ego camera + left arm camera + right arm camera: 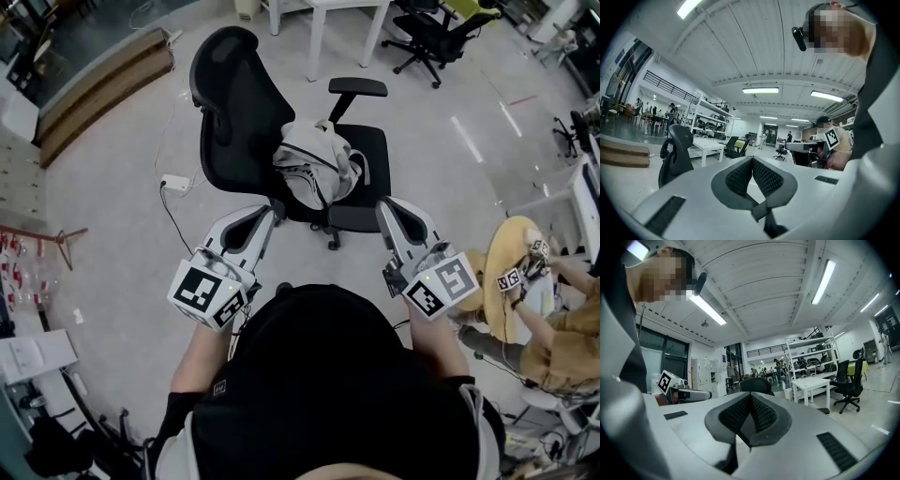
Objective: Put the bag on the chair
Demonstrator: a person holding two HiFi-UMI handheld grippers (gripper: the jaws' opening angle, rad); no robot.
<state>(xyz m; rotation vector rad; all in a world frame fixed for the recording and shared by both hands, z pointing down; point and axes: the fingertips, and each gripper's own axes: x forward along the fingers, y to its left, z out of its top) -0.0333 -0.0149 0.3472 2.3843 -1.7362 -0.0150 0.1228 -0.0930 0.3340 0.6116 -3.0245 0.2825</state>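
A grey-and-white bag [314, 167] lies slumped on the seat of a black office chair [230, 112], straps hanging loose. Both grippers are held close to my body, short of the chair and apart from the bag. My left gripper [262, 217] points at the chair's left side, jaws shut, nothing between them. My right gripper [392, 211] points at the seat's front right corner, also shut and empty. In the left gripper view the closed pads [740, 178] tilt upward, with the chair [675, 157] at left. The right gripper view shows its closed pads [761, 416] and the chair's top [754, 385].
A white power strip [174, 184] with its cable lies on the floor left of the chair. A white table [328, 19] and another black chair [431, 37] stand behind. At right a second person [567, 328] sits by a round wooden table [506, 253]. Wooden steps [103, 84] at far left.
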